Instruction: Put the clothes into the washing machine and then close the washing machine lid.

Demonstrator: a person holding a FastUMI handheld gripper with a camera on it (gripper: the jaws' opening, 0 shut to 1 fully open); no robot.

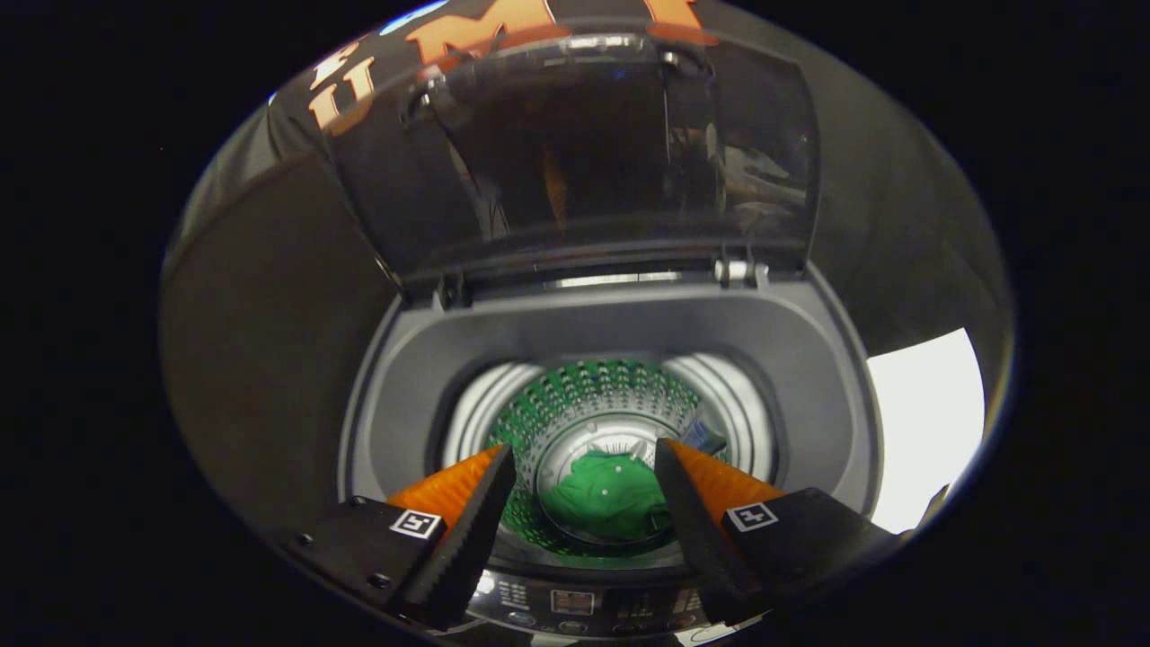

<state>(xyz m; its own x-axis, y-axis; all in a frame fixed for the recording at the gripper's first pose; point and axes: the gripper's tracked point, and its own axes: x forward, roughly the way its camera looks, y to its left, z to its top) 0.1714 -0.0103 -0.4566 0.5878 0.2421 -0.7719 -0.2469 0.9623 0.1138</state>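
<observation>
dark booth wall behind, we look down into the washing machine [611, 332], its clear lid [593, 153] raised upright at the back edge, green clothes [606, 494] at the drum's bottom, our gripper [584, 463] above the front rim, fingers spread apart, holding nothing

Glossy see-through plastic lid [584, 153]; perforated shiny metal drum [593, 395]; soft green cloth garment [606, 503]; matt grey plastic rim [620, 323].

Lid [575, 153] up, drum mouth [611, 359] clear, open gripper [584, 467] over it, green garment [611, 499] at btm.
</observation>
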